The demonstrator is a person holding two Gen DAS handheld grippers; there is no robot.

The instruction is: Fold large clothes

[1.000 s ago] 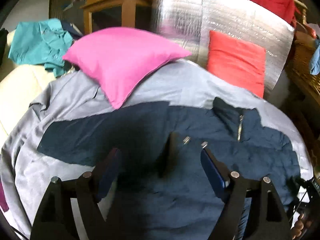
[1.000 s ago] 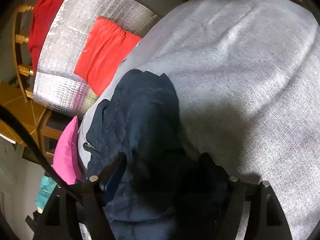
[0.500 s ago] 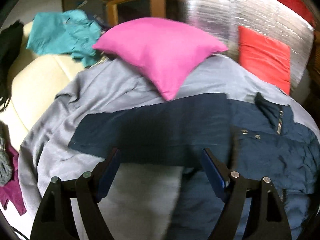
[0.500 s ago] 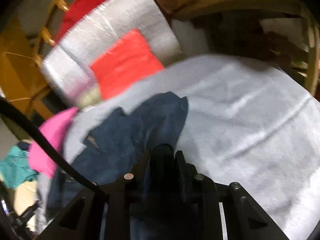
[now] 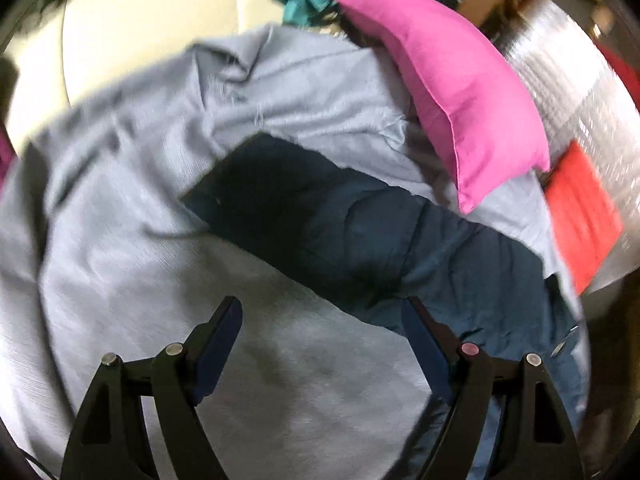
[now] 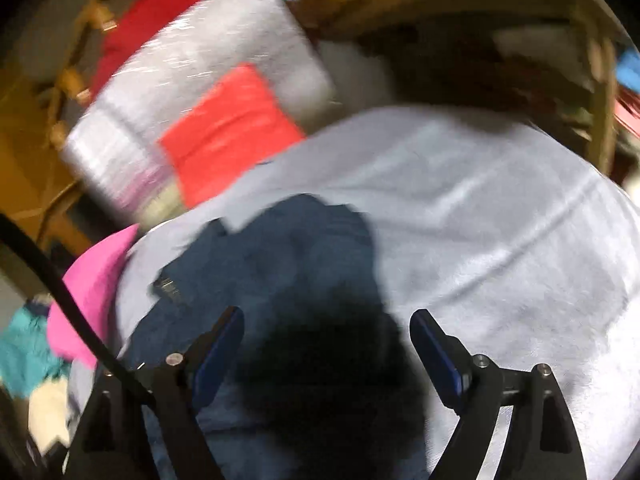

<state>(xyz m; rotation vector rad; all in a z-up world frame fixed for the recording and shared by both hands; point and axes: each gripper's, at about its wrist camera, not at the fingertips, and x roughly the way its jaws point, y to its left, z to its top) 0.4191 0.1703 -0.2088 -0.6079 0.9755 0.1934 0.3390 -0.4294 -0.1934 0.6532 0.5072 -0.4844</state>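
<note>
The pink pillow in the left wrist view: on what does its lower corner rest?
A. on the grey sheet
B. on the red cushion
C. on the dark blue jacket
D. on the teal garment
A: the lower corner of the pink pillow lies on the grey sheet, just above the edge of the dark blue jacket, and does not cover the jacket.

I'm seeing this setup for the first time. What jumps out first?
A dark navy garment lies spread across a pale grey sheet, one sleeve stretched out. A bright pink pillow rests on the sheet's far edge, with a red cushion against a silvery panel behind.
</note>
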